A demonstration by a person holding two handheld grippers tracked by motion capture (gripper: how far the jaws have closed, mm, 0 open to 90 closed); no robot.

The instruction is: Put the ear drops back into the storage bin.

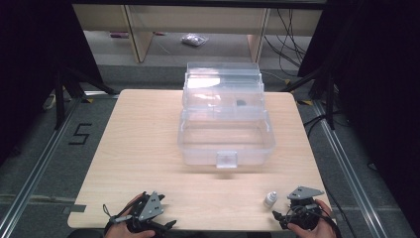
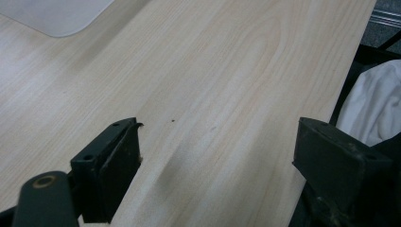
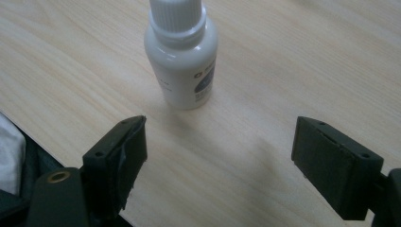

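Observation:
A small white dropper bottle [image 1: 270, 199] with a ribbed cap stands upright near the table's front right. In the right gripper view the bottle [image 3: 182, 61] is just ahead of the jaws, a little left of centre and outside them. My right gripper [image 1: 281, 212] [image 3: 220, 137] is open, low over the wood, with nothing between its jaws. My left gripper [image 1: 166, 225] [image 2: 217, 142] is open too, at the front left edge over bare table.
A clear plastic box [image 1: 198, 148] with its lid [image 1: 223, 84] raised sits in the middle of the wooden table [image 1: 143, 148]. A small dark item [image 1: 240, 103] lies in its upper tray. One corner of the box [image 2: 52, 16] shows in the left gripper view.

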